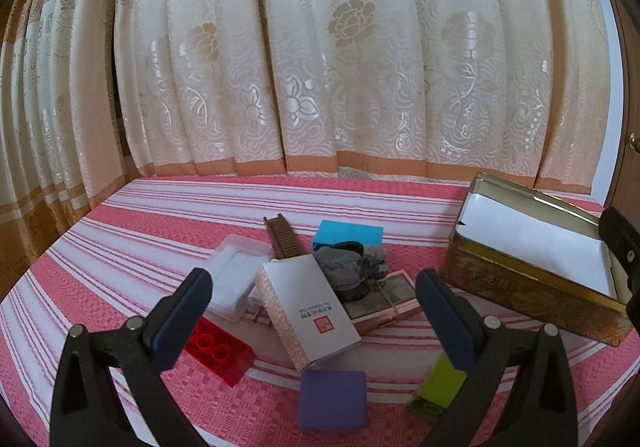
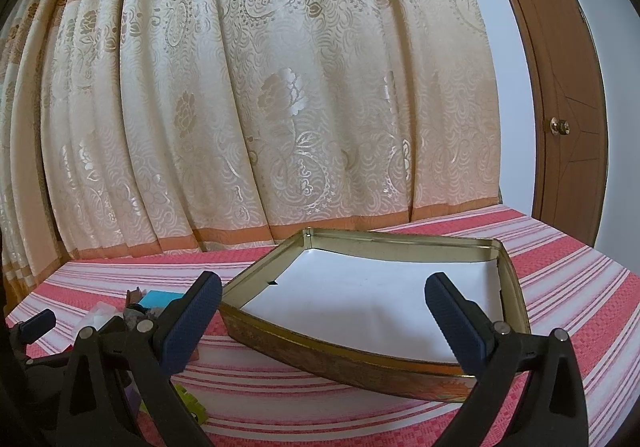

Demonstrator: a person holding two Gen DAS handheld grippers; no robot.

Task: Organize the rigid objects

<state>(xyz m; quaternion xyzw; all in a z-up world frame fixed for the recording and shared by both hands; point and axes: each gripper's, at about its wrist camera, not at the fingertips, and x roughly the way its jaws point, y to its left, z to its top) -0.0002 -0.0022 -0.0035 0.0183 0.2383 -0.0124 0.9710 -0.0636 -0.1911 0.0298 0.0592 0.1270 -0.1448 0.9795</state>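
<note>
The left gripper (image 1: 314, 311) was held with its jaws spread wide and empty above a purple square block (image 1: 333, 400), a lime-green block (image 1: 438, 387) and a red studded brick (image 1: 220, 351). Beyond these, a white rectangular carton (image 1: 308, 311) was seen among clutter on the pink striped cloth (image 1: 160, 215). The right gripper (image 2: 322, 321) was likewise spread wide, nothing held, before the open gold metal tin (image 2: 360, 361), lined white, with a cream floral curtain (image 2: 280, 87) behind.

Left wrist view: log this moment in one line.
left gripper: open, above pile | right gripper: open, facing tin | tin: paper-lined, otherwise empty
</note>
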